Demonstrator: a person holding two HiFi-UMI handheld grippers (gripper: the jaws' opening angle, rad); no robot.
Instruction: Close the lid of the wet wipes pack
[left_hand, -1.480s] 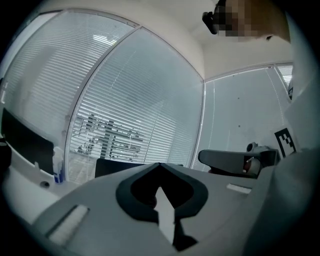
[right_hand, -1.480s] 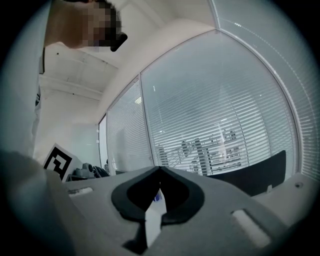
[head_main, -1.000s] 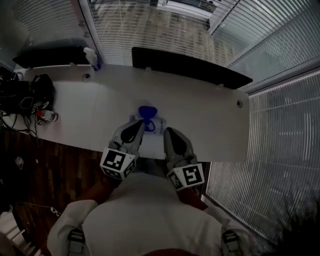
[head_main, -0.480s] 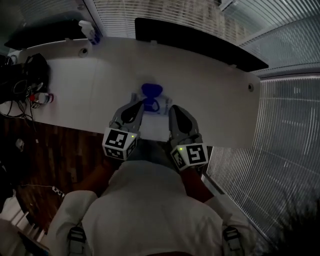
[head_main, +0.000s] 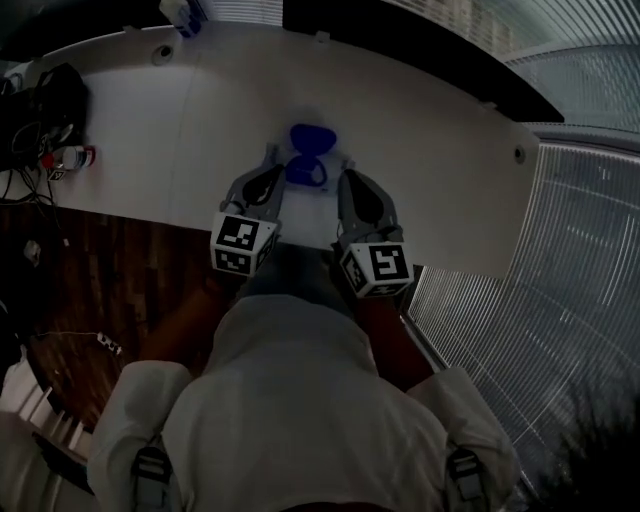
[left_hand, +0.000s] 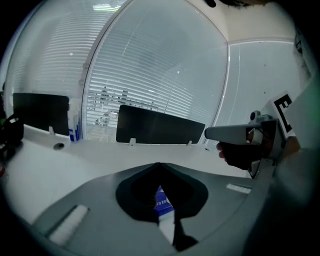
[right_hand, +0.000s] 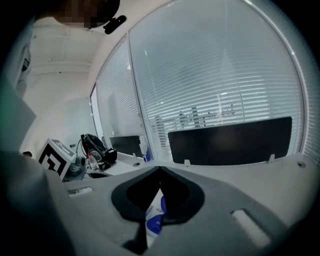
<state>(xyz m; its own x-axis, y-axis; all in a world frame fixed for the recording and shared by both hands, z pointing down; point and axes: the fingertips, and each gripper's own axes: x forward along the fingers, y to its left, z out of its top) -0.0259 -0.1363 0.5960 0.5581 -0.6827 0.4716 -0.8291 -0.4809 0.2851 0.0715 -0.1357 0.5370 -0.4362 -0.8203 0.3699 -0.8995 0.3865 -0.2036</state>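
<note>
The wet wipes pack (head_main: 305, 170) lies near the white table's front edge, its round blue lid (head_main: 308, 137) standing open at the far end. My left gripper (head_main: 268, 160) rests just left of the pack and my right gripper (head_main: 348, 178) just right of it, both pointing away from me. In each gripper view the jaws meet at the tip with nothing held. Part of the blue and white pack (left_hand: 161, 204) (right_hand: 154, 215) shows through the gap behind the closed tips. The right gripper (left_hand: 235, 134), with a hand on it, is seen from the left gripper view.
A long black divider panel (head_main: 420, 50) runs along the table's far edge. A spray bottle (head_main: 185, 12) stands at the far left corner. A black bag with cables (head_main: 40, 110) and a small bottle (head_main: 65, 158) lie at the left end. Window blinds fill the right side.
The head view has tilted down, so the table and pack sit higher in the frame. Both grippers have stayed on either side of the pack, jaws shut throughout.
</note>
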